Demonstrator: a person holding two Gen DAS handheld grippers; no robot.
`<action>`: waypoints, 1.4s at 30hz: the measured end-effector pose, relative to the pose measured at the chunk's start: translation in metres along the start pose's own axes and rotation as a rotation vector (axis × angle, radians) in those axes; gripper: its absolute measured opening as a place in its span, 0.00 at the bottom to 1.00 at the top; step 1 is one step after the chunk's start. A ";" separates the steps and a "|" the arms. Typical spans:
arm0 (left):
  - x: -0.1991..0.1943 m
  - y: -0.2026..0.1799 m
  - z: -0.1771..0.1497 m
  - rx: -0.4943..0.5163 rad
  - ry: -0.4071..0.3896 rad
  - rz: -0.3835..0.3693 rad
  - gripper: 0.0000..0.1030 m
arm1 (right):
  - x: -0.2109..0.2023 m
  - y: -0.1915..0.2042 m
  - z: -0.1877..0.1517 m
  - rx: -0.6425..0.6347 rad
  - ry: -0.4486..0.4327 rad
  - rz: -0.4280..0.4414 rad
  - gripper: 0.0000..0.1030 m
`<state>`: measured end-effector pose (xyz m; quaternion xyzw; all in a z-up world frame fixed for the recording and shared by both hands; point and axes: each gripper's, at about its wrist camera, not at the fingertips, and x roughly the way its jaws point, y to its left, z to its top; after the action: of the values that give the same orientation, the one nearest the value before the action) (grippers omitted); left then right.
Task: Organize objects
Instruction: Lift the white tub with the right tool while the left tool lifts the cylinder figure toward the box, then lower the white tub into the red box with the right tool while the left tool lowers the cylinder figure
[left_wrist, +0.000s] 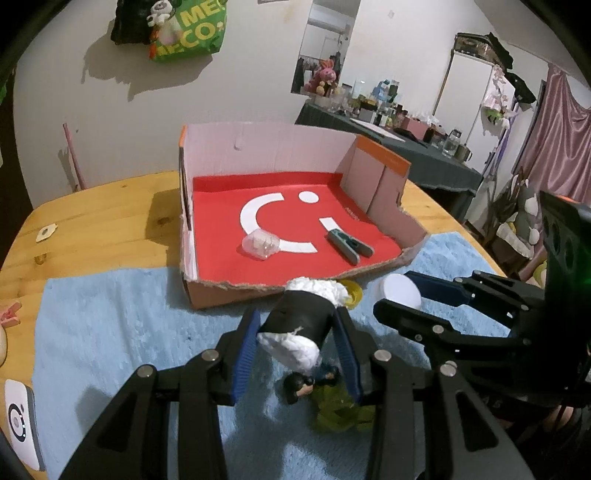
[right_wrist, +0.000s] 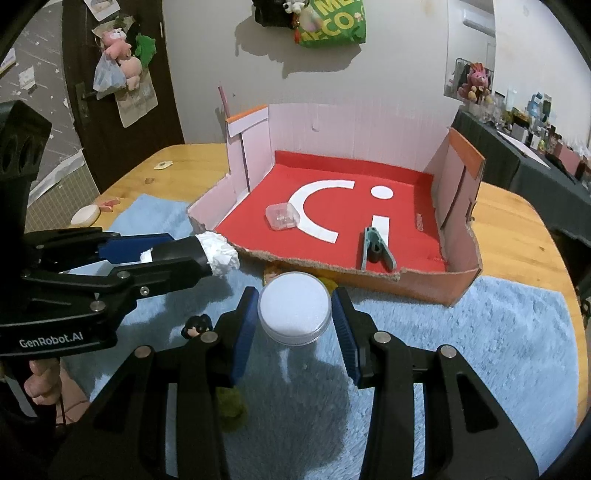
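Observation:
My left gripper (left_wrist: 297, 325) is shut on a black roll stuffed with white tissue (left_wrist: 297, 317), held above the blue towel just in front of the open cardboard box (left_wrist: 258, 291). My right gripper (right_wrist: 294, 306) is shut on a round white-lidded jar (right_wrist: 294, 312), close to the box's torn front edge (right_wrist: 332, 269). In the right wrist view the left gripper (right_wrist: 207, 254) holds the roll (right_wrist: 218, 253) at the left. The red-floored box holds a clear plastic case (left_wrist: 260, 243) and a grey-green clip (left_wrist: 349, 247).
On the blue towel (left_wrist: 110, 332) lie a small black-haired figure (left_wrist: 299, 387), an olive-green item (left_wrist: 340, 410) and a yellow lid (left_wrist: 351, 291). A white device (left_wrist: 20, 424) sits at the left table edge. A white oval and pink clip (right_wrist: 92, 212) lie far left.

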<state>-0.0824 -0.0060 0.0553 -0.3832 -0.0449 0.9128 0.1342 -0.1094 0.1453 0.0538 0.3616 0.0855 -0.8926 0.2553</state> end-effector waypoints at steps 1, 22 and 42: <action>-0.001 0.000 0.001 0.000 -0.003 0.001 0.42 | -0.001 0.000 0.001 -0.001 -0.003 0.001 0.38; 0.017 0.002 0.033 -0.002 -0.006 0.037 0.42 | 0.008 -0.016 0.033 -0.006 -0.014 -0.004 0.38; 0.068 0.019 0.046 -0.002 0.147 0.054 0.42 | 0.069 -0.047 0.050 0.033 0.146 0.051 0.38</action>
<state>-0.1643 -0.0046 0.0375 -0.4502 -0.0257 0.8855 0.1122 -0.2060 0.1408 0.0408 0.4321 0.0800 -0.8582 0.2652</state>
